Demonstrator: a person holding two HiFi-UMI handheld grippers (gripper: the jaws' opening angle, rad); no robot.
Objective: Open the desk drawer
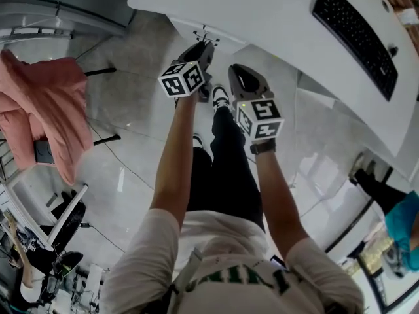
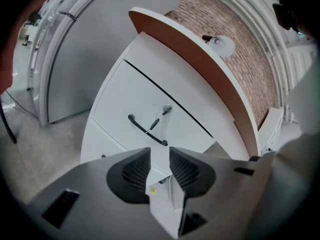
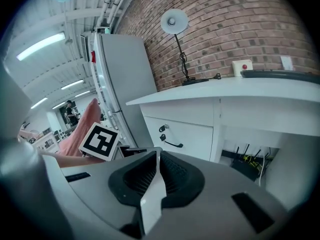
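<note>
There were two tools, the left tool (image 2: 160, 151) and the right tool (image 3: 159, 153). Ahead of them stood one white worktop (image 1: 262, 12) bearing one black keyboard (image 1: 355, 39) and one desk lamp (image 3: 174, 21). Its drawer front (image 2: 150, 96) carried one dark handle (image 2: 146, 130) and one key (image 2: 155, 121).

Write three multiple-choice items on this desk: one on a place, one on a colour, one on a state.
1. Where is the key?
A) on the keyboard
B) stuck in the drawer beside its handle
C) on the floor

2. What colour is the handle?
A) black
B) white
C) red

3. How is the drawer now?
A) pulled out
B) taken off
C) shut

Answers: 1 B, it juts from the drawer front next to the handle; 2 A, it shows dark against the white front; 3 C, the front sits flush with the desk.
</note>
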